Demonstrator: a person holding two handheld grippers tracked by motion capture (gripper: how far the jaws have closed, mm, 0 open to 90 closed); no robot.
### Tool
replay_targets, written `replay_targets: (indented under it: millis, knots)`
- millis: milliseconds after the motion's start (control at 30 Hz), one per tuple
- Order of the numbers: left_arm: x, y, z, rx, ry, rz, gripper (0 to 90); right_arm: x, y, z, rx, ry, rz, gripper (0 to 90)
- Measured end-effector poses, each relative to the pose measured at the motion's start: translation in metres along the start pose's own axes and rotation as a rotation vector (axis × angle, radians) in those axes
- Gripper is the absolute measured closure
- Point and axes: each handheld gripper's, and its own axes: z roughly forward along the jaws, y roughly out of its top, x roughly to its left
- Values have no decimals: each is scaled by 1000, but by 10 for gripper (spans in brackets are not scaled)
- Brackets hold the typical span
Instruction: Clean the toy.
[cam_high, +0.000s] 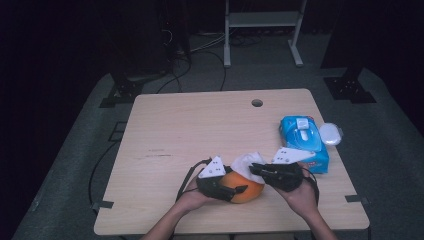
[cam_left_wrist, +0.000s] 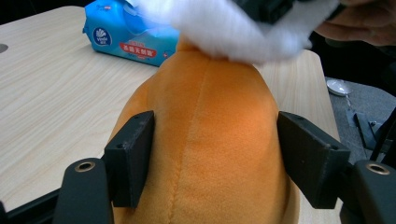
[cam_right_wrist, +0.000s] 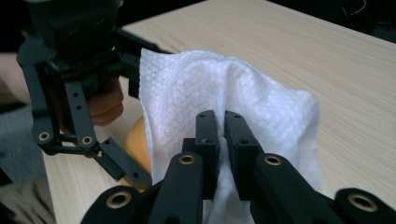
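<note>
i have the left tool (cam_high: 235, 191) clamped on the orange plush toy (cam_high: 245, 190), one black pad pressed into each flank as the left gripper view shows, and the soft body bulges out between them (cam_left_wrist: 205, 140). the toy sits on the surface (cam_high: 200, 125) near its front edge, well in front of the blue wipes pack (cam_high: 305, 142) and off to that pack's left. a seam runs up the middle of the toy's back, straight along my line of sight.

my right tool (cam_high: 256, 168) is clenched on a white wipe (cam_high: 247, 162), the two pads nearly meeting with a fold of the cloth pinched between them (cam_right_wrist: 224, 135). the wipe (cam_right_wrist: 233, 93) drapes over the top of the toy, touching it, and a bit of orange (cam_right_wrist: 135, 140) peeks out below its left edge in the right gripper view. from the left gripper view the same wipe (cam_left_wrist: 233, 32) lies across the toy's far end, with the pack (cam_left_wrist: 130, 35) behind it.

beside the pack, on its right, lies a small white round lid (cam_high: 331, 133), at the edge of the surface. a round hole (cam_high: 257, 103) sits in the surface behind the pack and to its left, well apart from the toy.
</note>
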Motion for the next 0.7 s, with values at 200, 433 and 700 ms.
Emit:
replay_targets:
  millis: [200, 433, 700]
  knots:
    - [-1, 1, 3, -1, -10, 5, 289, -14, -9, 0, 15, -22, 56, 843]
    - [-1, 0, 2, -5, -13, 14, 268, -2, -3, 6, 30, -9, -5, 843]
    - [13, -1, -7, 4, -10, -30, 110, -22, -14, -2, 52, 15, 72, 840]
